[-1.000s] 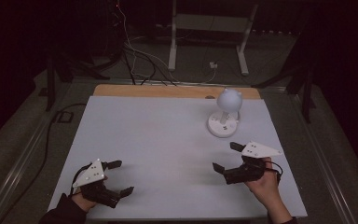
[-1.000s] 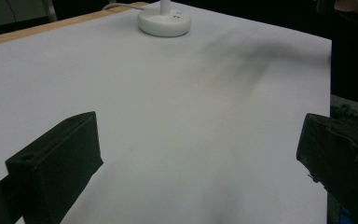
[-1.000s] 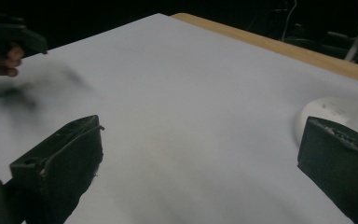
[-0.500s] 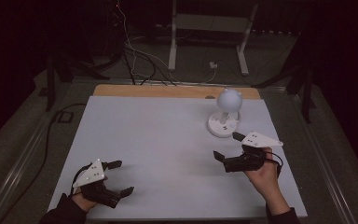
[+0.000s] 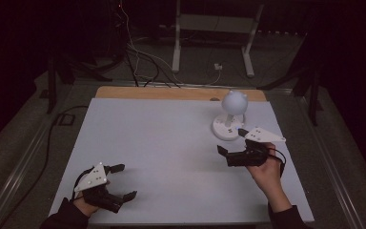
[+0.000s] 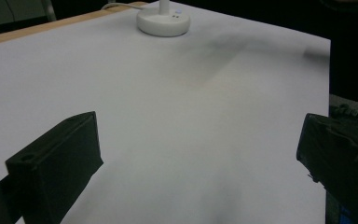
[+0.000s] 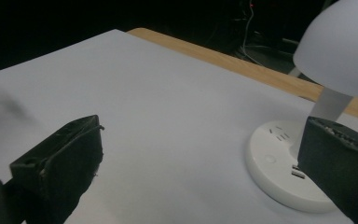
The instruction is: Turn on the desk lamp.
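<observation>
**Two open grippers on a white table, the right one close to a small lamp**

A white desk lamp [image 5: 231, 114] with a round shade and a disc base stands at the far right of a white table [image 5: 162, 143]. The right gripper [image 5: 231, 143], held in a person's hand, hovers just in front of the lamp's base, jaws spread wide and holding nothing. In the right gripper view the base, with its sockets and a button, sits just beside one jaw, apart from it. The left gripper [image 5: 124, 181] rests at the near left corner of the table, well apart from the lamp, its jaws likewise wide apart and empty. Cables [image 5: 138, 52] trail over the dark floor beyond the table.
</observation>
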Motion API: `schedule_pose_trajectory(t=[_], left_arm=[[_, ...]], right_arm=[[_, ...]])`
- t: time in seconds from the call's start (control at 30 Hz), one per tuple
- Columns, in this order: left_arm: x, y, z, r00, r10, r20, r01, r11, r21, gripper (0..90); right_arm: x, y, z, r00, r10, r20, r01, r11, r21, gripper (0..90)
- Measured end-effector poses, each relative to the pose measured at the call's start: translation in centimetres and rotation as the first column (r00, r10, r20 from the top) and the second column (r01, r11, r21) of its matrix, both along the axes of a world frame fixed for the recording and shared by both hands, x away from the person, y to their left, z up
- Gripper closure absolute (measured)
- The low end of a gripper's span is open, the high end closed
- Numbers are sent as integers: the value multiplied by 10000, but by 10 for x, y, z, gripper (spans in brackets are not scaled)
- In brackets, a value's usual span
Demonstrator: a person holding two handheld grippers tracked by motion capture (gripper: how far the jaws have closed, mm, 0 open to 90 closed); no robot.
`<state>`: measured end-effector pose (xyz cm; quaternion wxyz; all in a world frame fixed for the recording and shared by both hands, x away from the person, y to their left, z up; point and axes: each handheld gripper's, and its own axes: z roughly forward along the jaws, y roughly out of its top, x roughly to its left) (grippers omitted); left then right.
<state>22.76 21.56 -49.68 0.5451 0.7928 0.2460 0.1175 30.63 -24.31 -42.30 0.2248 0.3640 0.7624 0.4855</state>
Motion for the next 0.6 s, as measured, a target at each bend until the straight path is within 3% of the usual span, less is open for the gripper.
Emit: schedule_pose_trajectory(t=[0.6], left_arm=[[0, 0, 0, 10000, -18, -7, 18, 10000, 21, 2]], right_arm=[[28, 10, -7, 9926, -1211, -18, 1210, 9922, -297, 0]])
